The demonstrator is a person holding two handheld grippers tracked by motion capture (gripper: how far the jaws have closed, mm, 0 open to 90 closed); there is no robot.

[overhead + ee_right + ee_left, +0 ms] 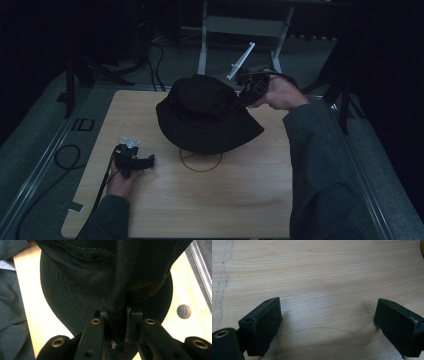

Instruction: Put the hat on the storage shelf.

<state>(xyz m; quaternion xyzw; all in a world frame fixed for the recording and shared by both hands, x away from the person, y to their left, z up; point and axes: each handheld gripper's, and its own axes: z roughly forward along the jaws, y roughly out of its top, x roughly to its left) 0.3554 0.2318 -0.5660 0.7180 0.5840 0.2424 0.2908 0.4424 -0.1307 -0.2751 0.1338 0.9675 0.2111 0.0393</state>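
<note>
A black bucket hat [206, 115] hangs over the far middle of the wooden table [240, 200], pinched at its far right side by the right gripper [246, 95], whose jaws are pressed on a fold of the hat's cloth [117, 312], as the right gripper view shows close up. The hat's crown faces up and its near brim reaches over the far part of a thin ring [200, 161] marked on the table; whether the brim touches the wood there cannot be told. To the near left, well apart from the hat, the left gripper [137, 162] rests low over bare wood with its jaws spread wide and nothing between them. Open table lies near and to the right of the ring, up to the person's right sleeve [320, 165]. A round hole [183, 311] sits in the tabletop beside the brim, close to the table's metal edge rail [201, 267].
</note>
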